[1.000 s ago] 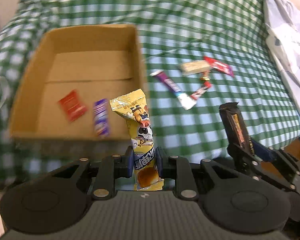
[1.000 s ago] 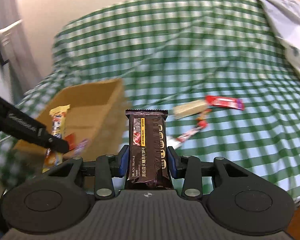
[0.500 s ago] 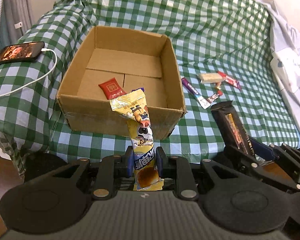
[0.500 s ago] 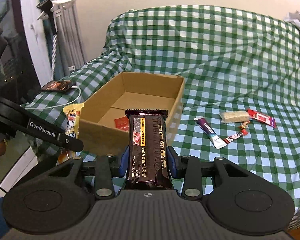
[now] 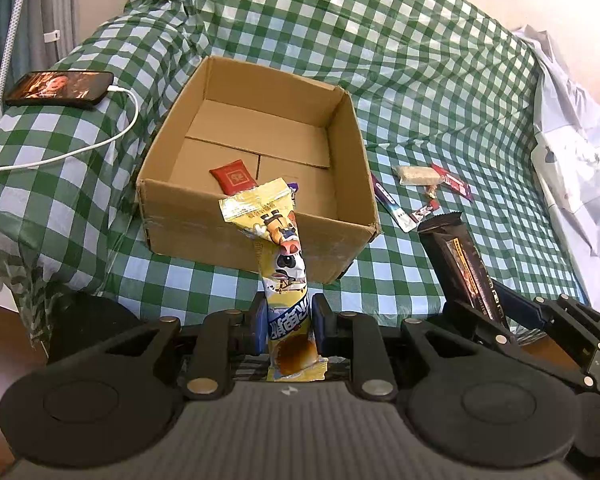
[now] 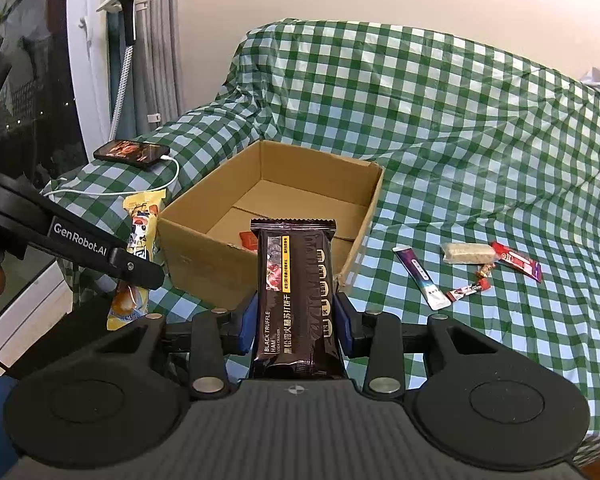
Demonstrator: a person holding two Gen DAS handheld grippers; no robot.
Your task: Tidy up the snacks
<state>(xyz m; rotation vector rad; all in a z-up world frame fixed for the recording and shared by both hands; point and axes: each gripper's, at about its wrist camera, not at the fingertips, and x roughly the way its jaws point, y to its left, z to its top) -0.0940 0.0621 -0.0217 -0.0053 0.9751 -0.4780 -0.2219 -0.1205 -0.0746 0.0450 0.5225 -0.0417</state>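
Note:
My left gripper (image 5: 288, 320) is shut on a yellow snack packet (image 5: 278, 248) with a cartoon cow, held upright in front of the cardboard box (image 5: 236, 224). My right gripper (image 6: 296, 320) is shut on a dark brown cracker pack (image 6: 296, 292), also before the box (image 6: 204, 256). A red packet (image 5: 233, 176) and a purple one lie inside the box. Loose snacks lie right of it: a purple stick (image 6: 420, 276), a beige bar (image 6: 467, 253), a red pack (image 6: 518, 264) and a small red bar (image 6: 468, 290).
The box sits on a sofa under a green checked cloth (image 6: 460, 120). A phone (image 5: 60, 88) on a white charging cable lies on the left armrest. A white cloth (image 5: 576, 168) lies at the sofa's right end. A curtain and a lamp stand are at the left.
Both grippers have pulled back and up from the box with their snacks still held. The whole box and the sofa back now show.

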